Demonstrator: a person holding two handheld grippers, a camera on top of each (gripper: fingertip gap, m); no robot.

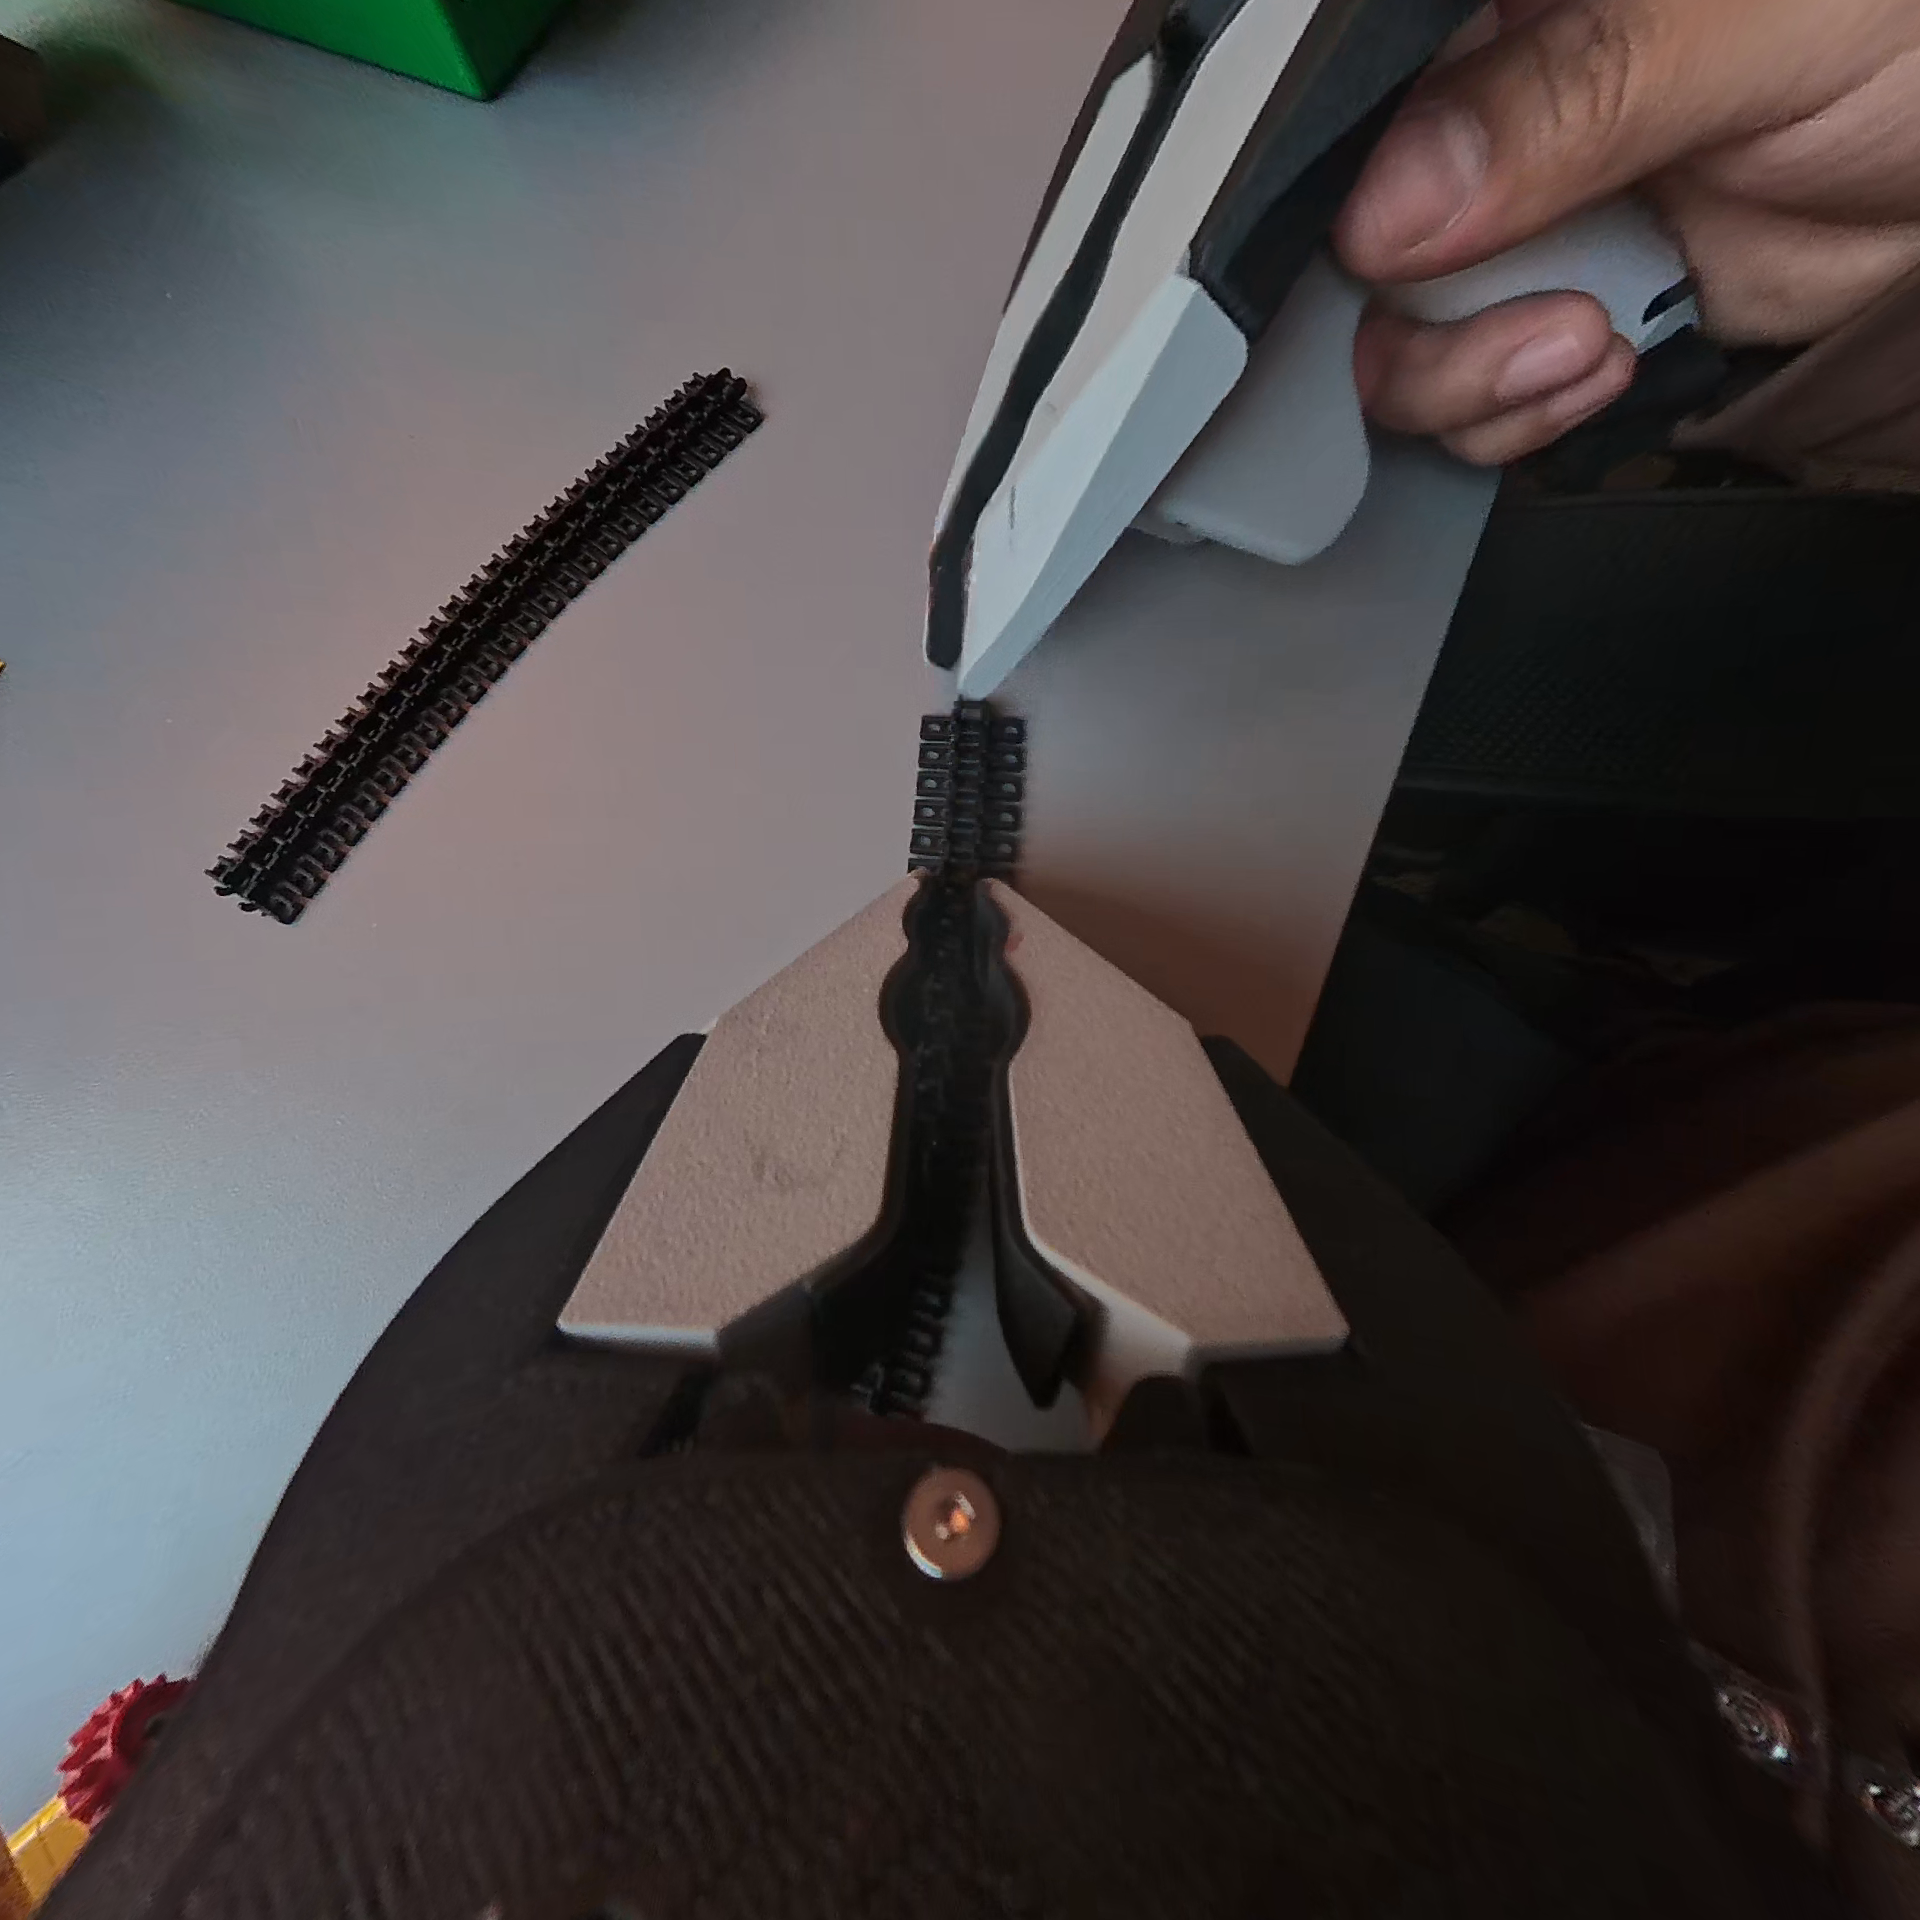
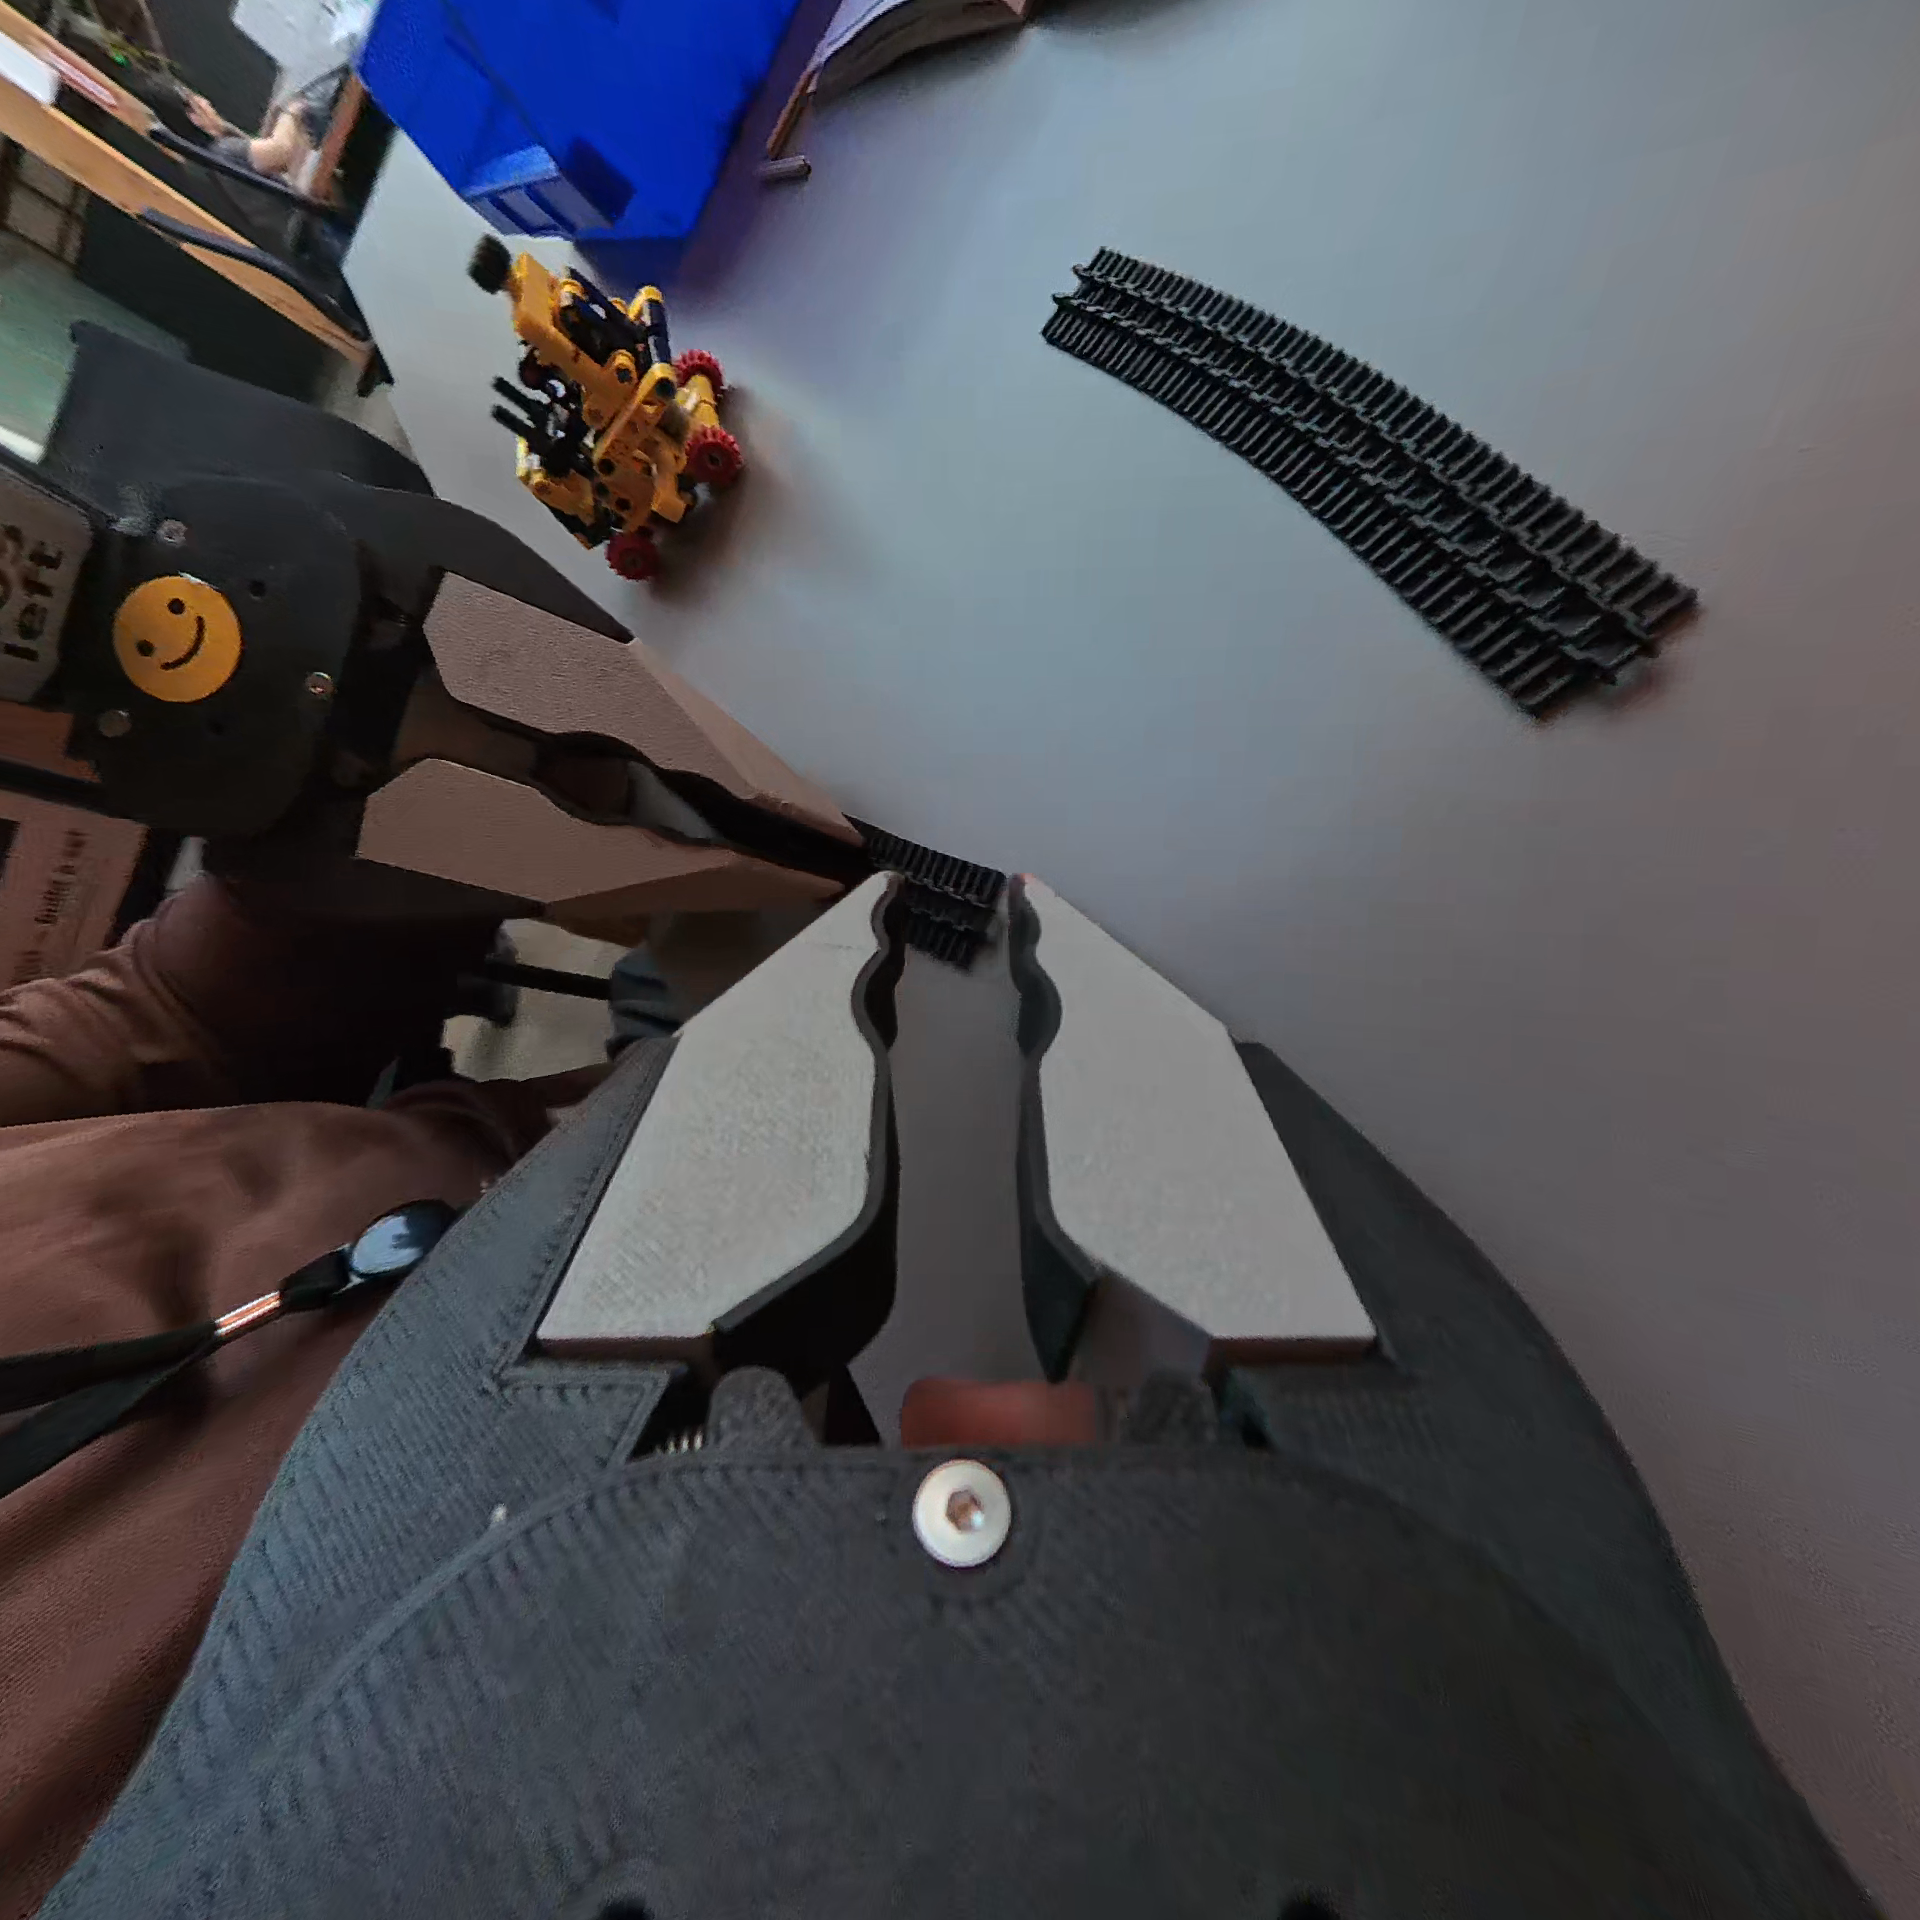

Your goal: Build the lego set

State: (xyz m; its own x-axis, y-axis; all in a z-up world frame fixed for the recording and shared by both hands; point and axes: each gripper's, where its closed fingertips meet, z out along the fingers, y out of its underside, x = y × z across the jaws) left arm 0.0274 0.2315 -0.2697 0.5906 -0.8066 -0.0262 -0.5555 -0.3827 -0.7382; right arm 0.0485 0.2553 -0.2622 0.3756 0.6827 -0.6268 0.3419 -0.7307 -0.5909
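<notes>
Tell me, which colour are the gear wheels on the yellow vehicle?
Red gear wheels; the right wrist view shows them best.

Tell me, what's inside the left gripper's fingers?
A black track strip is pinched in the left gripper. Its end pokes out; the middle is hidden between the fingers.

Office-like workroom: grey table (image 2: pixel 1351 935), wooden desks (image 2: pixel 156 177), blue bin (image 2: pixel 582 114).

A white label (image 2: pixel 36 582) bearing dark lettering sits on the left gripper (image 2: pixel 862 847) beside a yellow smiley sticker (image 2: pixel 177 637); printed lettering also marks a cardboard box (image 2: pixel 62 894).
</notes>
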